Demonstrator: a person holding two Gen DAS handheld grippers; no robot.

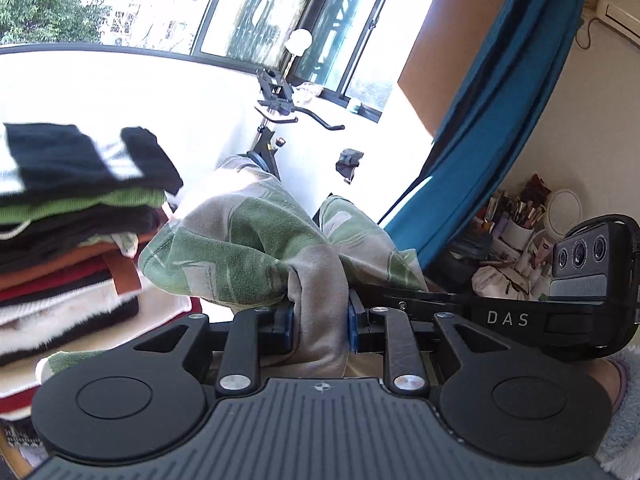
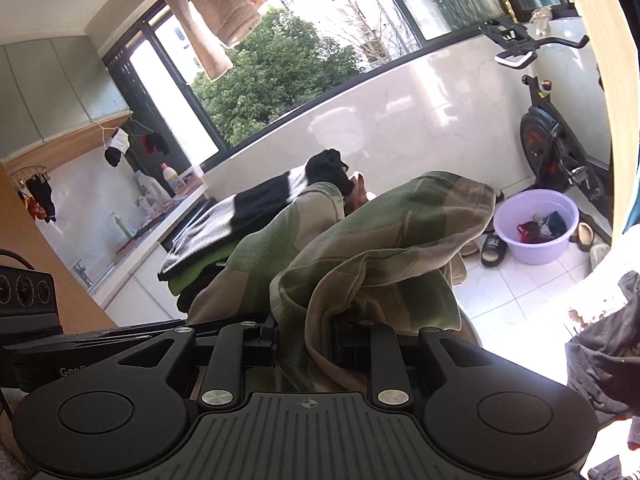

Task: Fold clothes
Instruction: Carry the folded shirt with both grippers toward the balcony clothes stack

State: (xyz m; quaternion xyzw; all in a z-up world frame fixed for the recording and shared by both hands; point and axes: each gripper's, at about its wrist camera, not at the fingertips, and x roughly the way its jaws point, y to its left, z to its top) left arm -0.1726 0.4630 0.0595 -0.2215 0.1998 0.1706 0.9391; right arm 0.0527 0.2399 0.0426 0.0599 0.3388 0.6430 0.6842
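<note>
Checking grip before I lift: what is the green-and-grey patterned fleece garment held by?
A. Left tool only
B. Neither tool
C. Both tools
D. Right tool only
C: the green-and-grey patterned fleece garment is bunched and clamped in the left tool and in the right tool.

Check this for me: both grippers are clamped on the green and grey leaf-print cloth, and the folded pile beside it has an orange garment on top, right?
Not quite. Both the left gripper and right gripper do clamp the green and grey leaf-print cloth, but the folded pile is topped by a black and white garment, as both wrist views show.
</note>
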